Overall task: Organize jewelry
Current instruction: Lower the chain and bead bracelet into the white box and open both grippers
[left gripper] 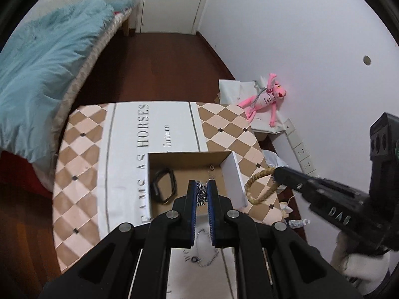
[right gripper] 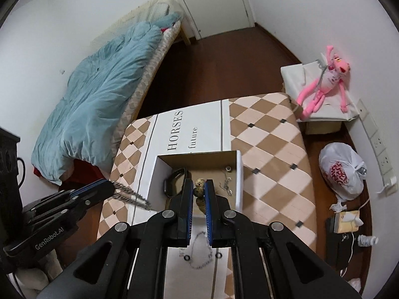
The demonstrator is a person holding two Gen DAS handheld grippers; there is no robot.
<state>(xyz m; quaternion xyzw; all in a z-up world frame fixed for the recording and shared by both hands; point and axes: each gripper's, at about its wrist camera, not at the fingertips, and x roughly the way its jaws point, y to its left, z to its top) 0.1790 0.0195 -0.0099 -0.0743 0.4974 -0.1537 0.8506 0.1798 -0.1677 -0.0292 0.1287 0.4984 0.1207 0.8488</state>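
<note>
An open cardboard box (left gripper: pixel 235 174) (right gripper: pixel 239 172) sits on the checkered table. Inside lie a black band (left gripper: pixel 163 185) (right gripper: pixel 174 179) and small silver pieces (right gripper: pixel 227 179). My left gripper (left gripper: pixel 202 194) is shut on a silver twisted bracelet (left gripper: pixel 201 194) above the box; from the right wrist view the gripper (right gripper: pixel 112 189) and the bracelet (right gripper: pixel 132 196) show left of the box. My right gripper (right gripper: pixel 199 190) is shut on a tan braided bracelet (right gripper: pixel 199 186); in the left wrist view the gripper (left gripper: pixel 275 172) holds the bracelet's loop (left gripper: pixel 259 186) right of the box. A thin silver chain (right gripper: pixel 199 251) (left gripper: pixel 207 251) lies on the table under the grippers.
The checkered table (left gripper: pixel 82 154) (right gripper: pixel 271 144) has a white strip with lettering. A bed with a blue quilt (right gripper: pixel 99 99) stands to the left. A pink plush toy (right gripper: pixel 324 82) lies on boxes to the right. A white plastic bag (right gripper: pixel 341 169) lies on the floor.
</note>
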